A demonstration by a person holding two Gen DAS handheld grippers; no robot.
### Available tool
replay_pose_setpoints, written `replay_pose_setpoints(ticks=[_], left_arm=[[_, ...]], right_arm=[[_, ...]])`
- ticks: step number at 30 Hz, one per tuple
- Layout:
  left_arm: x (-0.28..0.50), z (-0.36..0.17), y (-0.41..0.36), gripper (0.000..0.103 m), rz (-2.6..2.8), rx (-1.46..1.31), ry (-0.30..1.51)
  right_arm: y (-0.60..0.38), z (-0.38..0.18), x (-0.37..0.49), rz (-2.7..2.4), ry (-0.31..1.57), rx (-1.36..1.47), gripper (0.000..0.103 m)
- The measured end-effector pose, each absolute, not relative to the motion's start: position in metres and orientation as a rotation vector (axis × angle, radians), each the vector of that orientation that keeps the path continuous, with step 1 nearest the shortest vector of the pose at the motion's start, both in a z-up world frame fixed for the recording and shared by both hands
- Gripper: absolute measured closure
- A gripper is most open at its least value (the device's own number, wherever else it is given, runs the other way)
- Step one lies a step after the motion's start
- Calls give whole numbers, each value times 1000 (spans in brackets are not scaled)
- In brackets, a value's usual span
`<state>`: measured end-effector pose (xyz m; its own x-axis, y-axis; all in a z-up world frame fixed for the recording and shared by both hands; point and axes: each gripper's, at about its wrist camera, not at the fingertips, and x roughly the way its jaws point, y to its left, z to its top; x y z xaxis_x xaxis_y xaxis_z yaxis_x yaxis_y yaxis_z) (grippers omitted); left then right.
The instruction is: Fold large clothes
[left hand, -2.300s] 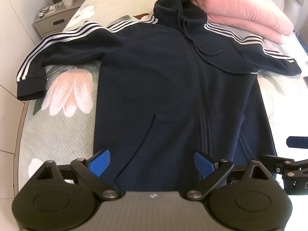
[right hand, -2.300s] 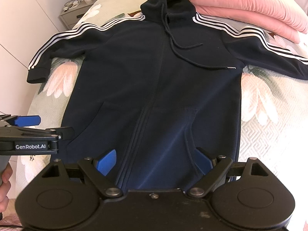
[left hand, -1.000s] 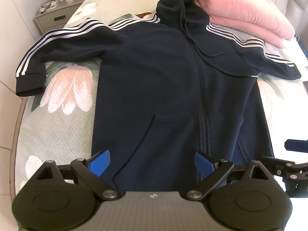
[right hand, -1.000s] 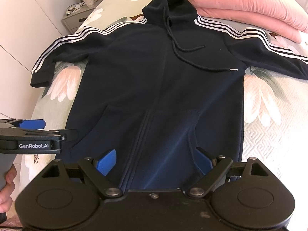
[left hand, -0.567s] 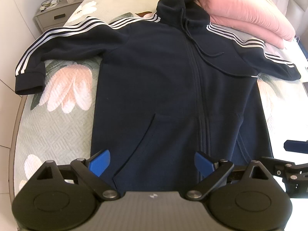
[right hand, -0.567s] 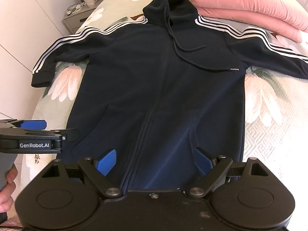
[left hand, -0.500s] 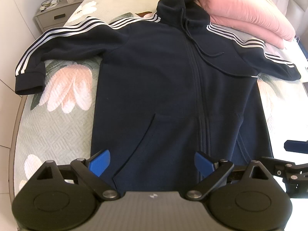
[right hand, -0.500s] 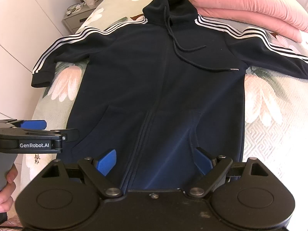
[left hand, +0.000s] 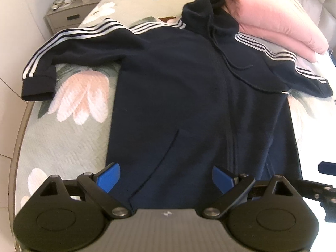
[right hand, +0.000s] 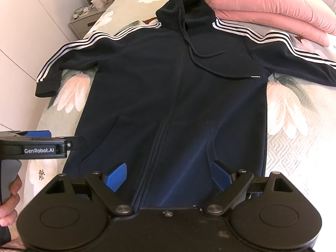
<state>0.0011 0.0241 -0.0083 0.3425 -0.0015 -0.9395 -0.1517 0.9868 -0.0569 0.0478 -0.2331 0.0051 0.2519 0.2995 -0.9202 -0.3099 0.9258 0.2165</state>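
Hoodie [left hand: 189, 96] lies flat, front up, on the bed [left hand: 63, 138]; hood far, hem near, both sleeves spread wide. No fold made yet; all folding is left. Left claw [left hand: 166, 173] hangs over the near hem, jaws wide apart, empty. Right claw [right hand: 169, 174] likewise spread, empty. Pink pillows [right hand: 273, 6] far right.

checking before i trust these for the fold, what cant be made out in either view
- Bottom hem of the hoodie: hidden in both views behind each gripper's own body.
- Its right cuff: cut off by the right wrist view's edge; small and soft in the left wrist view.
- Items on the nightstand: too small to identify.
- Left gripper and right gripper: both open, but their height above the fabric is unclear.
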Motion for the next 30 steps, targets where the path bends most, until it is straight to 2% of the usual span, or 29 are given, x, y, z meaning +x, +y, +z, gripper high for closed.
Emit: replay_pose_setpoints(ticks=[4,11,15,21,24,27,30], left_arm=[[0,-12,38,7,79,-170,1172],[-28,-54,75,10,78,-130,1122],[-49,-94,97,19,66,-134,1164],[-71,-136,121,22,11,-272,1217],[-77,-136,114,18,-15,-209,1193],[-78,-146,105,0,-54,-156,1232],[-80,-154,92,0,-44,-72,1237]], right_arm=[[-236,5,47,425,1212,-5,0],[-272,-29,44,316,989,-71,0],[-305,-69,33,299,1013,-79,0],[-348,-129,10,281,1130,-63,0],[-360,-150,6,303,1201,1,0],[-364,-152,-2,346,1181,8,0],[-373,-158,-9,368,1134,39,0]])
